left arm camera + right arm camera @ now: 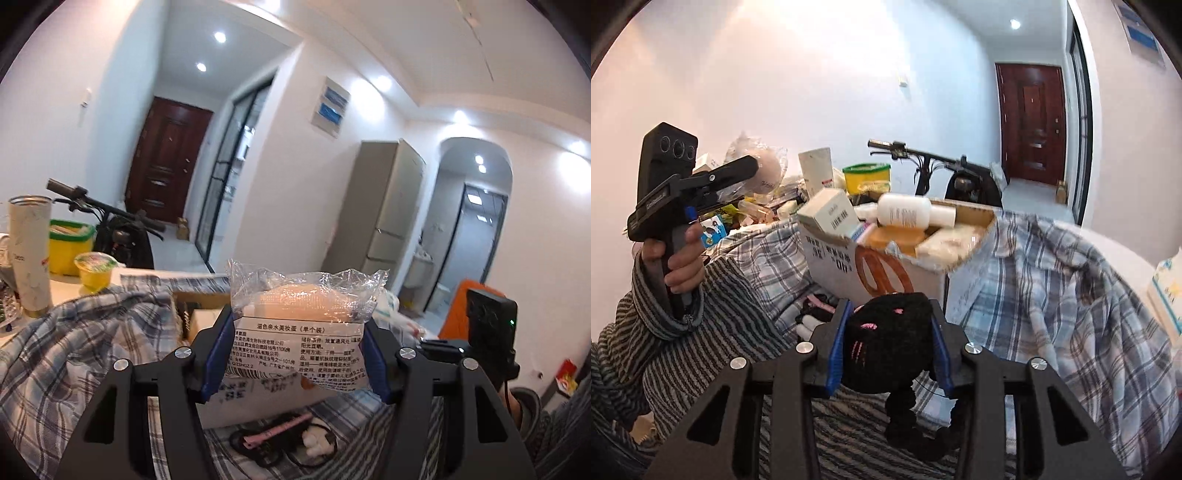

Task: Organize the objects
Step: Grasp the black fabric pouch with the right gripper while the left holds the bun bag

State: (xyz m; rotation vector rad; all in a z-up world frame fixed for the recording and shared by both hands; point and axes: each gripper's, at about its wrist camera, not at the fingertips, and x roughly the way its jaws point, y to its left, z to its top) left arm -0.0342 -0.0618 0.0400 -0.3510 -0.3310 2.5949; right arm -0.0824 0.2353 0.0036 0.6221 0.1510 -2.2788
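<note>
My left gripper point(297, 354) is shut on a clear plastic packet holding a peach makeup sponge point(301, 325), raised above the table. In the right wrist view the left gripper point(746, 173) shows at the left, held up with the sponge packet point(768, 170). My right gripper point(888, 354) is shut on a black crocheted toy with pink stitching point(890, 347), low in front of a white cardboard box point(849, 266) filled with a white bottle point(905, 211), a small white carton point(831, 214) and other items.
A blue plaid cloth point(1052, 288) covers the table. A tall white tumbler point(29, 254), a yellow tub point(70, 243) and a jelly cup point(94, 271) stand at the left. A scooter point(960, 177) is behind the table. Black hair ties and a pink item point(284, 434) lie below.
</note>
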